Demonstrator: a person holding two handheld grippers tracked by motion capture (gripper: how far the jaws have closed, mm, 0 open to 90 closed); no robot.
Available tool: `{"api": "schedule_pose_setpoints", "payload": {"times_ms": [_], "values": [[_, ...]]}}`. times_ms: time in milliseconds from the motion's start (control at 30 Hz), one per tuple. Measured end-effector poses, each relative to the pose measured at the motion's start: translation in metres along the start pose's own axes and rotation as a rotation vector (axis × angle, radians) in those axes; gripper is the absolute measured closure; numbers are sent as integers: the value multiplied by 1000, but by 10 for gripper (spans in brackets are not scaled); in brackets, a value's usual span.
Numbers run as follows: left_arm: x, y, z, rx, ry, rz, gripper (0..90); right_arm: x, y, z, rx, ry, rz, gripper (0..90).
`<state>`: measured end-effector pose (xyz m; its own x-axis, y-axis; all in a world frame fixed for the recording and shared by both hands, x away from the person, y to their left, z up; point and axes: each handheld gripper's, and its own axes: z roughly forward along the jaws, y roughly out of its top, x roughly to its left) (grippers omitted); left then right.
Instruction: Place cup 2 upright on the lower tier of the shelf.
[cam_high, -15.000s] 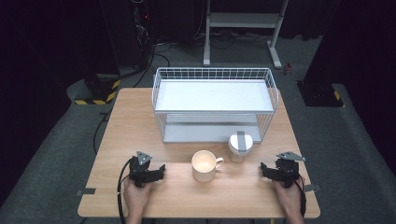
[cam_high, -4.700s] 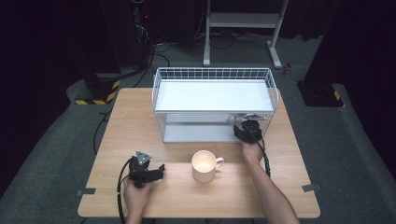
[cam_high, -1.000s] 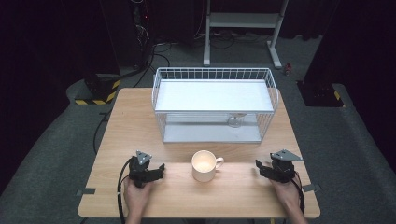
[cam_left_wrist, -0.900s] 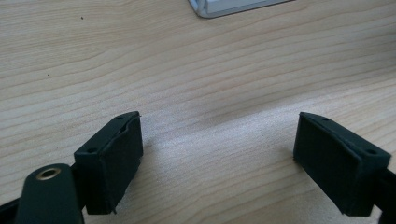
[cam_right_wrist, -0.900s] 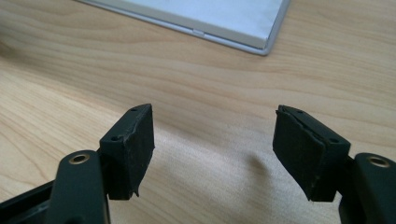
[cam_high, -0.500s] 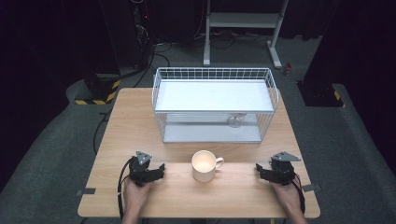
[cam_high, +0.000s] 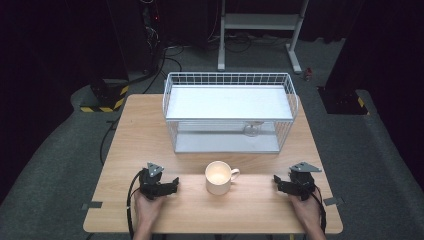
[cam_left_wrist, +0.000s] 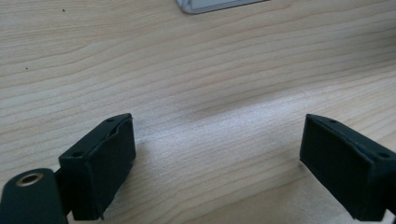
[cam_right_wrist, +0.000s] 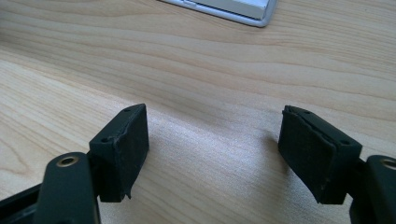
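A cream mug (cam_high: 218, 177) stands on the wooden table (cam_high: 145, 125) near its front edge, handle to the right. A small clear glass (cam_high: 251, 130) sits on the lower level of the white wire rack (cam_high: 229, 80), toward its right end. My left gripper (cam_high: 174, 184) rests left of the mug and points at it. In the left gripper view the left gripper (cam_left_wrist: 219, 163) is open over bare wood. My right gripper (cam_high: 276, 181) lies right of the mug, and the right gripper (cam_right_wrist: 215, 154) is open too. Both pairs of jaws have just been opening, with nothing between them.
The rack fills the far half of the table; its base corner (cam_right_wrist: 254, 11) shows ahead of the right gripper. Bare wood lies between each gripper and the mug. Beyond the table are a dark floor, cables and a white stand (cam_high: 260, 22).
The glass stood beside the mug earlier; the right hand carried it to the rack and came back to the front edge. Over the last second nothing has visibly moved.
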<state>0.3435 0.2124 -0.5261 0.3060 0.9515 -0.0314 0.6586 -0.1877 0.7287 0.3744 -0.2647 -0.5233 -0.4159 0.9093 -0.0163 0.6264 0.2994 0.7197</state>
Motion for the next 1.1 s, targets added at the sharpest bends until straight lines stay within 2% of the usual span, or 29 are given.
{"api": "schedule_pose_setpoints", "payload": {"times_ms": [200,233,533,600,800,933,1100], "values": [[-4,1,-6,-15,-32,5,78,0,0,0,0,0,0,246],[-7,0,-7,-16,-42,23,71,0,0,0,0,0,0,246],[-22,0,-13,-6,-82,58,50,-1,0,0,2,2,3,220],[-27,1,-14,-5,-85,79,47,-1,0,1,4,-2,9,208],[-38,5,-18,-21,-109,105,41,-1,0,1,9,-6,-2,182],[-46,4,-23,-24,-133,123,36,-1,0,2,15,-18,12,146],[-53,2,-22,-18,-154,134,30,-1,0,2,17,-18,17,146]]}}
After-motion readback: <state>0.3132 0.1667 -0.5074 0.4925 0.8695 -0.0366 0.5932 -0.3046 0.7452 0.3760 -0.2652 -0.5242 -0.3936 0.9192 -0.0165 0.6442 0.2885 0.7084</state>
